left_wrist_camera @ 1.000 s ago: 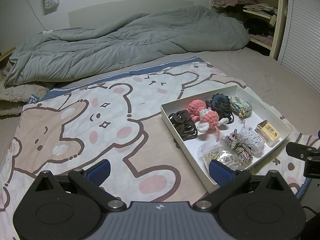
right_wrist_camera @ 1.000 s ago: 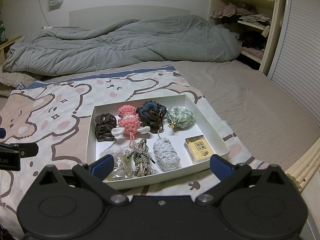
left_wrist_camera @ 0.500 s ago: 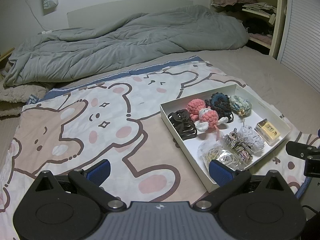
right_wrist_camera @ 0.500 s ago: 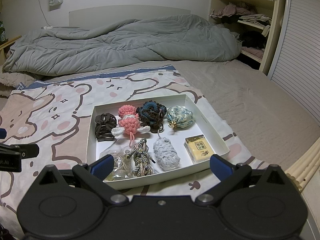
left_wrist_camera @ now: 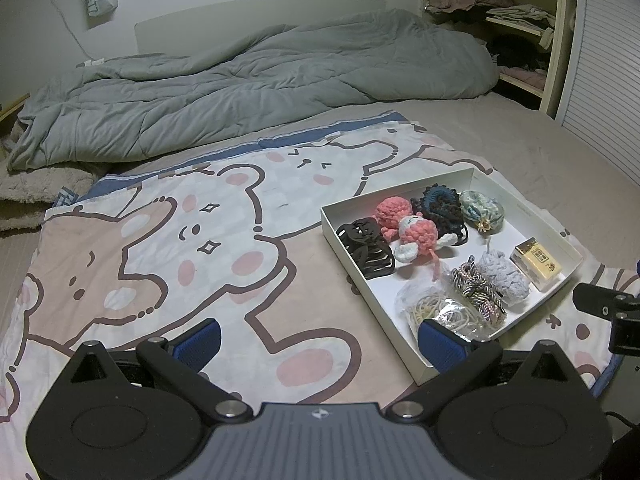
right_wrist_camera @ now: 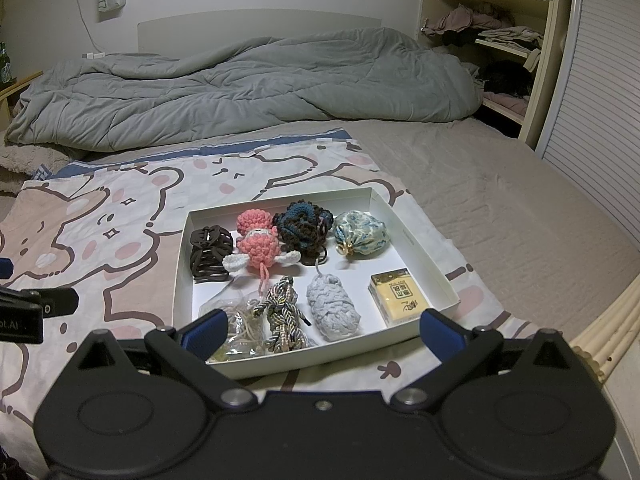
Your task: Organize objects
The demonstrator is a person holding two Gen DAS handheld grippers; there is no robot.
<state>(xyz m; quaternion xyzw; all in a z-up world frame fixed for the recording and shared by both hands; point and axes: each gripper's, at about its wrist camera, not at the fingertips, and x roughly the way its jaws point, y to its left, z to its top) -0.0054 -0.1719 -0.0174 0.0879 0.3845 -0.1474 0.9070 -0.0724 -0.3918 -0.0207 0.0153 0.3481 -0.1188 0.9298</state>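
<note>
A white tray (right_wrist_camera: 416,248) (left_wrist_camera: 334,236) lies on a bear-print sheet (left_wrist_camera: 160,248). It holds black hair ties (right_wrist_camera: 210,252), a pink crochet doll (right_wrist_camera: 260,246), a dark blue crochet piece (right_wrist_camera: 306,226), a blue-green pouch (right_wrist_camera: 362,232), a yellow packet (right_wrist_camera: 398,296), a grey knit piece (right_wrist_camera: 332,308), a braided cord (right_wrist_camera: 284,312) and a bag of rubber bands (right_wrist_camera: 236,328). My right gripper (right_wrist_camera: 322,330) is open and empty over the tray's near edge. My left gripper (left_wrist_camera: 320,340) is open and empty, left of the tray.
A rumpled grey duvet (right_wrist_camera: 240,88) fills the back of the bed. A shelf with clothes (right_wrist_camera: 500,52) and a slatted door (right_wrist_camera: 600,100) stand at the right. The bed's edge (right_wrist_camera: 608,340) runs along the lower right.
Both grippers have stayed nearly still. The left view has shifted very slightly. Nothing in the tray has moved.
</note>
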